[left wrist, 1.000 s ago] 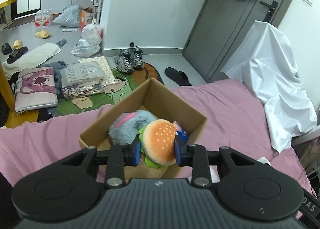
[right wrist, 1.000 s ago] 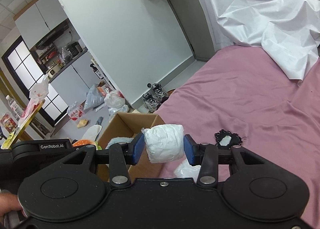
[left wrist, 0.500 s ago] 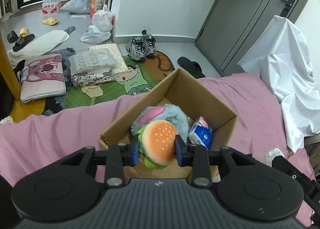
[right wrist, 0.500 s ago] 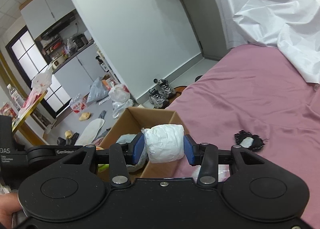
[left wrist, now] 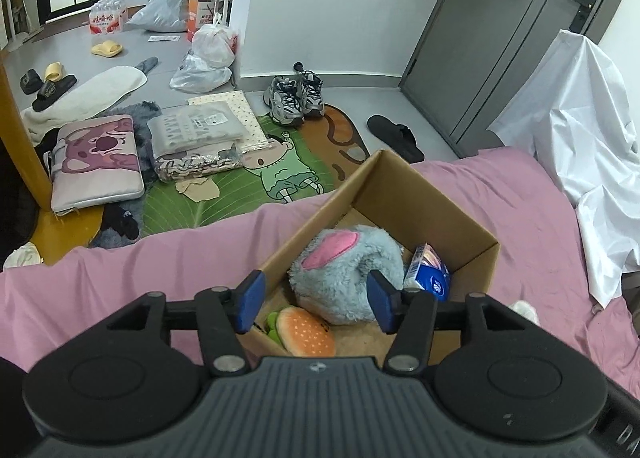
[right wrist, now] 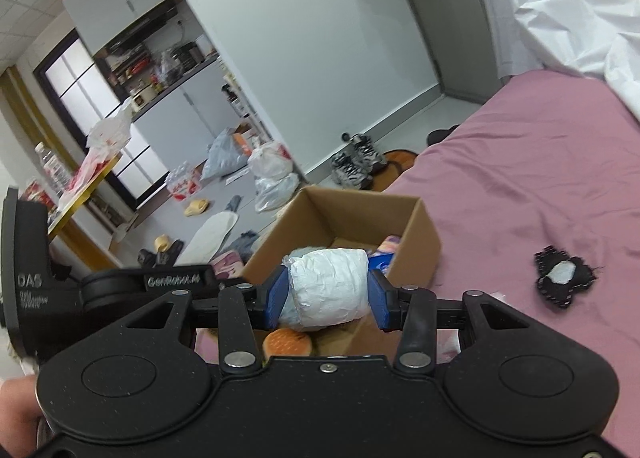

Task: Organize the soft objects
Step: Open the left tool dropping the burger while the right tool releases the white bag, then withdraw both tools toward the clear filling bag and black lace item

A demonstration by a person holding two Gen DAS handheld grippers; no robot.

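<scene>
A cardboard box [left wrist: 424, 198] stands on the pink bed. In it lie a burger plush [left wrist: 306, 332], a grey-blue plush with a pink patch [left wrist: 344, 270] and a blue tissue pack [left wrist: 430, 276]. My left gripper [left wrist: 316, 298] is open and empty just above the box's near edge. My right gripper [right wrist: 328, 294] is shut on a white crumpled soft roll [right wrist: 330, 286] and holds it above the box [right wrist: 416, 242]; the burger plush [right wrist: 286, 342] shows below it.
A black-and-white cloth piece [right wrist: 564, 278] lies on the pink sheet right of the box. A white sheet [left wrist: 592, 146] covers something at the bed's right. The floor beyond holds shoes [left wrist: 296, 98], bags, a mat and pouches.
My left gripper opened and dropped the burger plush into the box. My right gripper carried the white roll closer, over the box.
</scene>
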